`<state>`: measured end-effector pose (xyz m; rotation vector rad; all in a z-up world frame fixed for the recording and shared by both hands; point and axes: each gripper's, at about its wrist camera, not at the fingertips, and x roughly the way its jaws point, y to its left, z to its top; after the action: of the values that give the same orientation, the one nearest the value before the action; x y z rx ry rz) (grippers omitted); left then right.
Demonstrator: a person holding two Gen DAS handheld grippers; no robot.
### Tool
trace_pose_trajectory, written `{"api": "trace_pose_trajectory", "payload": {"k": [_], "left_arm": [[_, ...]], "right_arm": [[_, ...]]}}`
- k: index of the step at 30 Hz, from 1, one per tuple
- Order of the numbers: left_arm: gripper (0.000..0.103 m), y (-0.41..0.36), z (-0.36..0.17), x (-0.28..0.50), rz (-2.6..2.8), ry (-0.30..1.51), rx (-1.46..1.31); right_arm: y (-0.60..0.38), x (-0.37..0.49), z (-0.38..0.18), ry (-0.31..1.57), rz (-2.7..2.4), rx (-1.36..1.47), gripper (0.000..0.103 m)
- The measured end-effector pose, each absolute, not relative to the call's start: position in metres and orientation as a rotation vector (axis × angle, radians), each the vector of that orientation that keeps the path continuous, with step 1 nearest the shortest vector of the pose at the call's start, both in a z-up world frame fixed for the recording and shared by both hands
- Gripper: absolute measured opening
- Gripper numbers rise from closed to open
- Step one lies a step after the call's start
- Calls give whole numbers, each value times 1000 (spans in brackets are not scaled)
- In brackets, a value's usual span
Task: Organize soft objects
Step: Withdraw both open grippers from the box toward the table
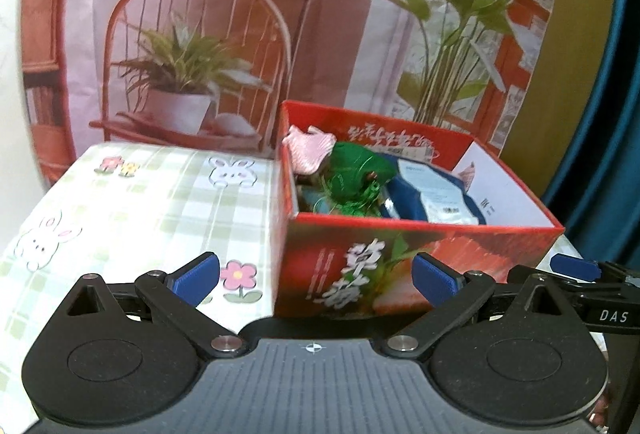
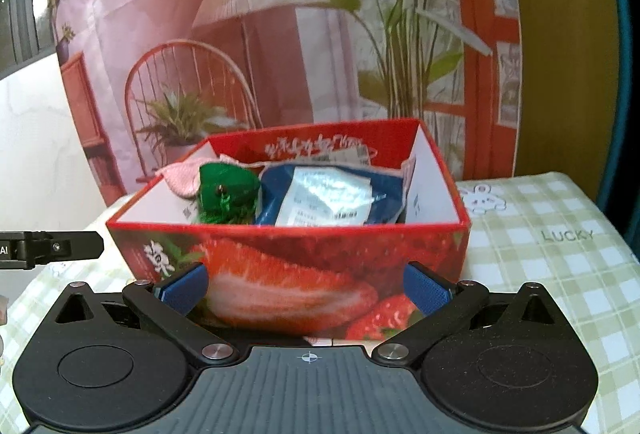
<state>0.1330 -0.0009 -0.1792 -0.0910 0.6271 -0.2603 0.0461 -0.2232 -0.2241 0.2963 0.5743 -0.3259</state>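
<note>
A red strawberry-printed box (image 1: 400, 258) (image 2: 296, 266) stands on the checked tablecloth (image 1: 132, 202). Inside lie a pink knitted piece (image 1: 308, 148) (image 2: 182, 180), a green soft toy (image 1: 356, 174) (image 2: 228, 192) and a blue packet with a white label (image 1: 436, 190) (image 2: 332, 198). My left gripper (image 1: 316, 280) is open and empty, in front of the box's left corner. My right gripper (image 2: 306, 290) is open and empty, its fingers straddling the middle of the box's front wall. The right gripper's fingertip (image 1: 572, 266) shows at the right of the left wrist view.
A printed backdrop (image 1: 280, 14) with a chair, lamp and plants hangs behind the table. A blue curtain (image 1: 616, 114) hangs at the right. The tablecloth (image 2: 552, 234) extends to both sides of the box. The left gripper's body (image 2: 52, 248) shows at the left edge.
</note>
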Motion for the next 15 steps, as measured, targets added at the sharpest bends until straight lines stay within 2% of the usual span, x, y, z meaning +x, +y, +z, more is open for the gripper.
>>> {"api": "trace_pose_trajectory", "payload": {"k": [15], "left_arm": [[101,10,-199,139,-238,693,-108]], "right_arm": [[-226,56,-244,669,-325,327,103]]}}
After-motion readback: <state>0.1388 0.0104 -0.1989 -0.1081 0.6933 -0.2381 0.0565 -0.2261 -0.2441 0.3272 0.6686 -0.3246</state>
